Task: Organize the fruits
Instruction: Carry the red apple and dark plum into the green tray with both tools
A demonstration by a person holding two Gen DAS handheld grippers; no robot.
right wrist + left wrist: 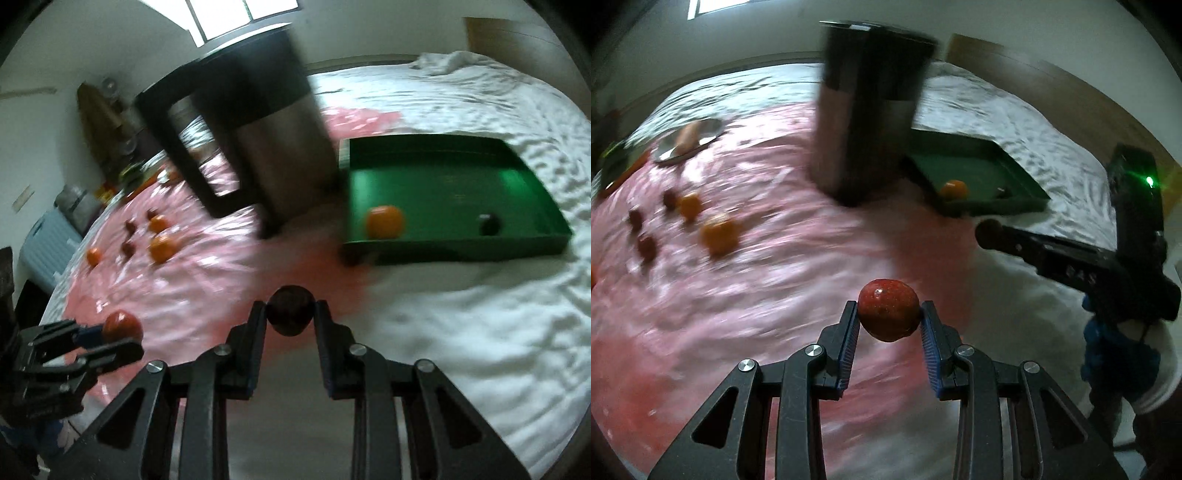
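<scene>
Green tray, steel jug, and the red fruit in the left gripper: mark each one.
green tray (454,247), right wrist view, front wall
steel jug (280,155), right wrist view, metal side
red fruit (888,309), left wrist view, front face

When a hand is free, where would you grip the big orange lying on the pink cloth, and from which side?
I would take the big orange across its widest middle, coming down from above. It is round, so a grip off the middle would likely slip. It lies loose on the pink cloth; a dark fruit sits close on one side, so set the tongs' fingers clear of it.
</scene>
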